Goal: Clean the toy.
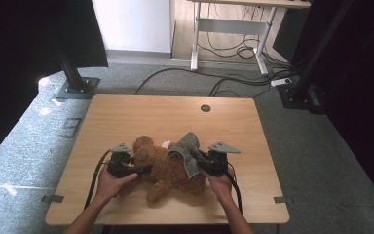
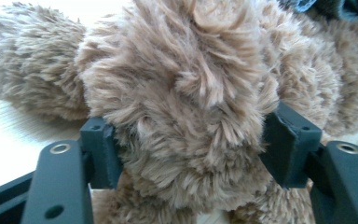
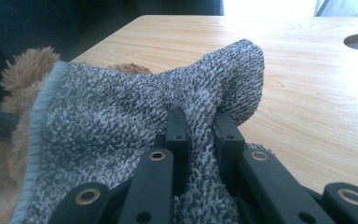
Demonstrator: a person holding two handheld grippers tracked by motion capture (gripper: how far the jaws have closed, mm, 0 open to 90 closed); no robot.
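On the light wooden table [image 1: 126, 117], near its front edge, lies a brown teddy bear [image 1: 168, 170] with long, shaggy fur. Over its upper side hangs a grey cloth [image 1: 187, 153] of rough, speckled terry weave with a pale stitched hem. No writing can be read anywhere. Left gripper [image 2: 193, 149] has its black jaws wide around a thick furry limb, pads touching the fur. Right gripper [image 3: 199, 126] is clamped tightly on a fold of the cloth.
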